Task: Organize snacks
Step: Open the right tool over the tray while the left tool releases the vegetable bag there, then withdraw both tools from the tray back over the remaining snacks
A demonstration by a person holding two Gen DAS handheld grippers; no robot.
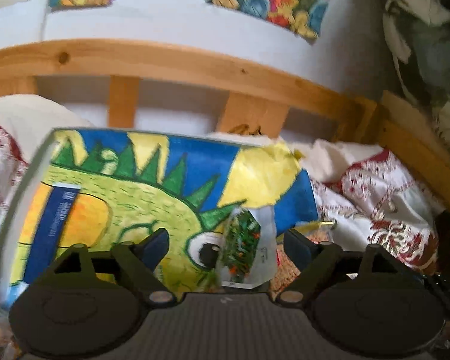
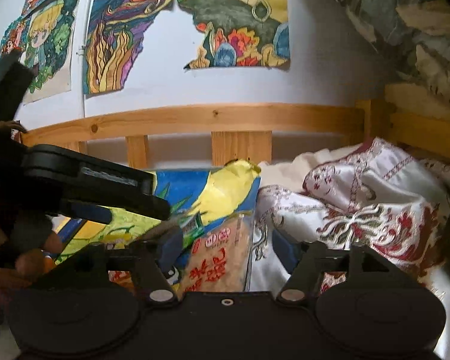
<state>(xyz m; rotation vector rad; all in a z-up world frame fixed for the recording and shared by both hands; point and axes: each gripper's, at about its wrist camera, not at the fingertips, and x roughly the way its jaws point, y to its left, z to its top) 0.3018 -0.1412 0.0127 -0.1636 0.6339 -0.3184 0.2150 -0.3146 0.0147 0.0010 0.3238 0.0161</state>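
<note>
A green-printed snack packet [image 1: 243,249] with clear edges stands between my left fingers, over a dinosaur drawing [image 1: 129,192]. My left gripper [image 1: 226,247] is open, its fingers wide apart on either side of the packet. A dark blue flat packet [image 1: 58,213] lies on the drawing's left. In the right wrist view a clear bag of pale snacks with red writing [image 2: 219,258] lies between my right fingers, leaning on the drawing [image 2: 213,192]. My right gripper [image 2: 226,250] is open. The left gripper's body [image 2: 99,186] reaches in from the left.
A wooden bed rail [image 1: 171,60] runs behind the drawing, also in the right wrist view [image 2: 213,117]. A red-and-white patterned cloth [image 2: 360,210] is bunched on the right. Coloured drawings [image 2: 237,21] hang on the wall. Camouflage fabric [image 2: 405,15] hangs at top right.
</note>
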